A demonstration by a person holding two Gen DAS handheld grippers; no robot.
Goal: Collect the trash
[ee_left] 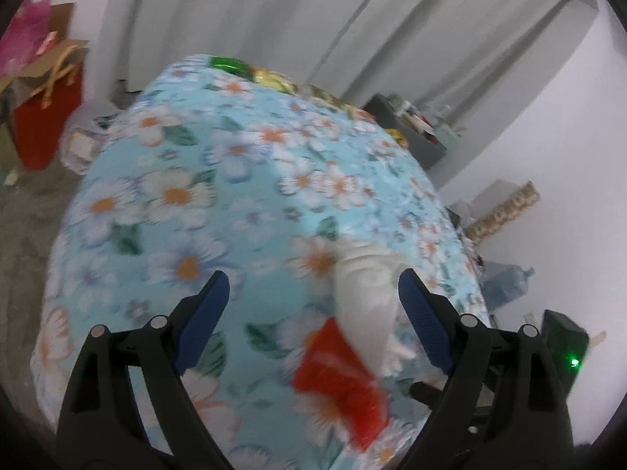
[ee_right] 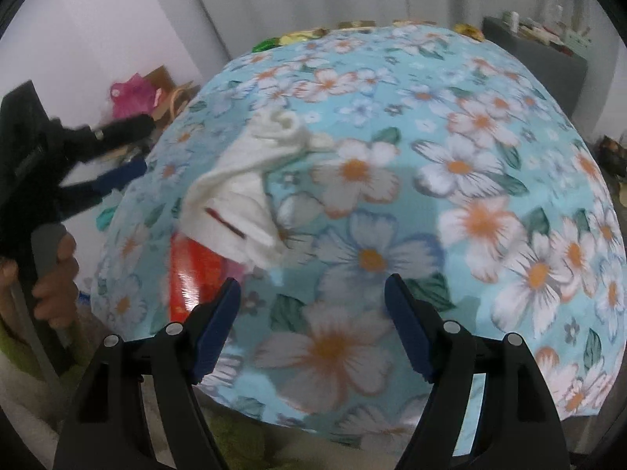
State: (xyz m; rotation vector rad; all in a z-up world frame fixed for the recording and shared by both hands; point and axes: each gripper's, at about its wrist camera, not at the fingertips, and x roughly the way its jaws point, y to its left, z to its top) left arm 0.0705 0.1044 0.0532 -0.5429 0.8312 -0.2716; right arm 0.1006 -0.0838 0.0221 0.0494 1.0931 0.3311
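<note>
Both hand-held grippers, left (ee_left: 313,293) and right (ee_right: 312,297), gape empty (white tissue (ee_left: 366,305) overlaps red wrapper (ee_left: 341,384)).

The worktop (ee_left: 164,203) is covered by a thin cloth with printed flowers, smooth and a little shiny. On it lies a white crumpled tissue (ee_left: 366,293), soft and matt paper, touching a red wrapper (ee_left: 337,380) of glossy plastic film. The left gripper (ee_left: 313,301) and the right gripper (ee_right: 311,307) have matt black plastic arms, ribbed blue pads (ee_left: 425,321) that look like rubber, and small bright metal pins. At the far left stands a red paper bag (ee_left: 47,117).
</note>
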